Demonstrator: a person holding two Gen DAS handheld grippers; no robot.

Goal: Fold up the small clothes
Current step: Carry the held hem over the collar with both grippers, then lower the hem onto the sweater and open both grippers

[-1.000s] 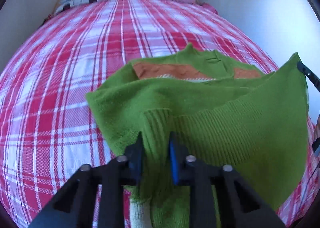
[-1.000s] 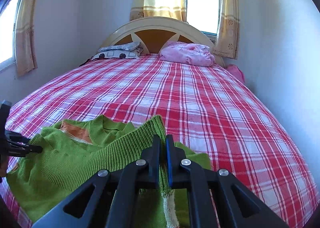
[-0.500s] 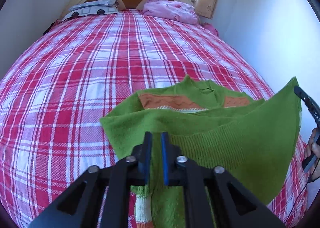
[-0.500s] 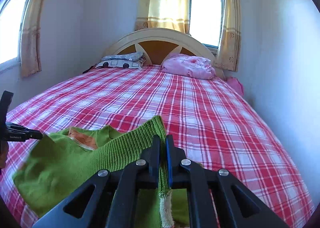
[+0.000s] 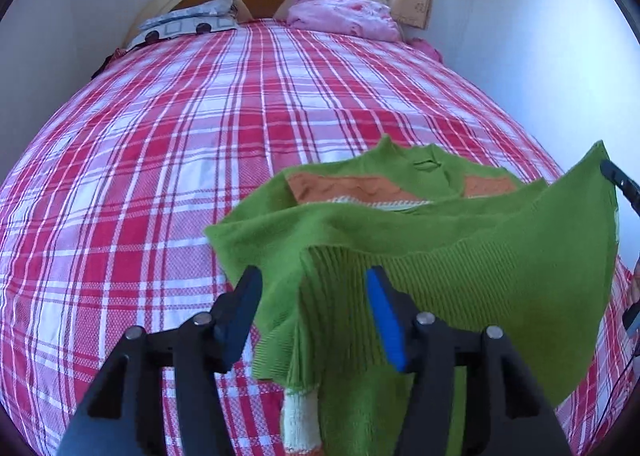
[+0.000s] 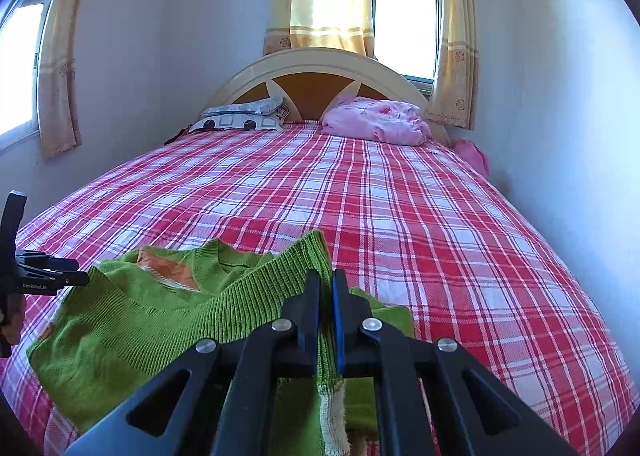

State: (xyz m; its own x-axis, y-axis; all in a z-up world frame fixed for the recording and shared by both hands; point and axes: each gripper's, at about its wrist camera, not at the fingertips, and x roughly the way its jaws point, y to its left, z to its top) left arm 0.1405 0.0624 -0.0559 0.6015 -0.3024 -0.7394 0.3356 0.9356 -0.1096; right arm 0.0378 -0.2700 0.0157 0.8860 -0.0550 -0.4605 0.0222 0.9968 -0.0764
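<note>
A small green knit sweater with orange and white stripes lies near the front of the bed, its ribbed hem folded up toward the collar. My left gripper is open, its jaws wide apart on either side of the hem's left corner, which droops between them. My right gripper is shut on the hem's right corner of the sweater and holds it raised. The right gripper's tip shows at the right edge of the left wrist view; the left gripper shows at the left edge of the right wrist view.
The bed has a red and white plaid cover. A grey patterned pillow and a pink pillow lie by the cream headboard. White walls close in on both sides of the bed.
My left gripper has opened and let go of the hem's left corner. Both grippers have tilted up, showing more of the headboard and window. The right gripper stays shut on the hem.
</note>
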